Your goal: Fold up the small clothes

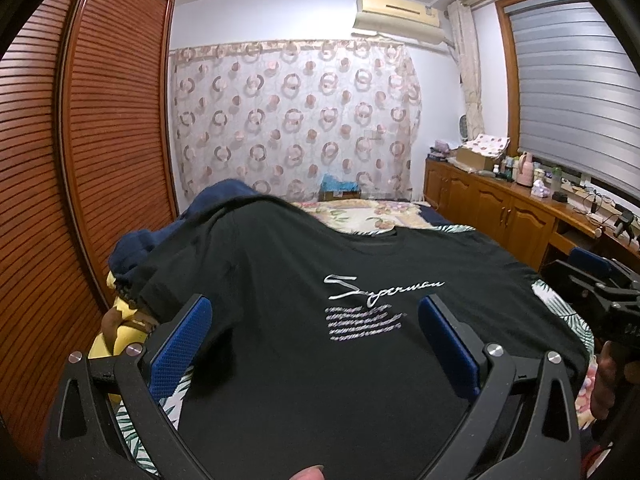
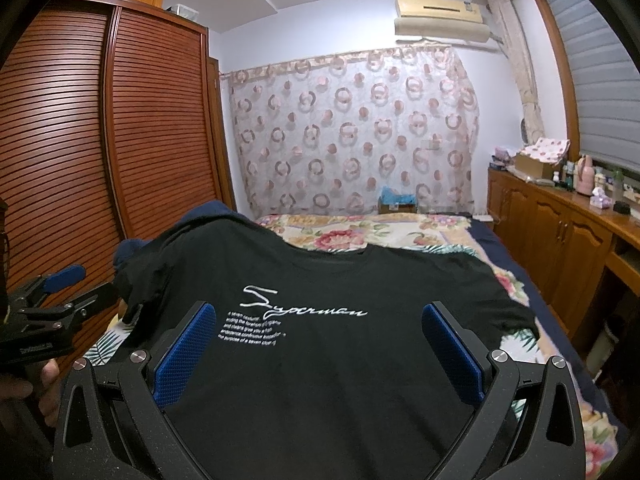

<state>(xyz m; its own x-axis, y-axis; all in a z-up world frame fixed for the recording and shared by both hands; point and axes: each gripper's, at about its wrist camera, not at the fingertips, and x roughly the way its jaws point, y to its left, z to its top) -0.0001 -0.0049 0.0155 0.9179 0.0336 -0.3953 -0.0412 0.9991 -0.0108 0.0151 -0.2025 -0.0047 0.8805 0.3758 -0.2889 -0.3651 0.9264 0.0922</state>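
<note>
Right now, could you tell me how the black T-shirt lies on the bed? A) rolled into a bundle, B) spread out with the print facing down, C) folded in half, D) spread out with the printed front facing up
D: the black T-shirt lies spread on the bed with its white script print facing up.

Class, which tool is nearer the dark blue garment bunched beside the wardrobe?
Left. The left tool hangs over the shirt's wardrobe side, near the blue garment; the right tool is farther away.

The black T-shirt (image 2: 320, 360) is matt cloth with white print. The left claw (image 1: 316, 344) has matt black plastic arms and rough, knurled blue pads (image 1: 180, 356). The slatted wardrobe (image 2: 80, 152) is glossy wood.
</note>
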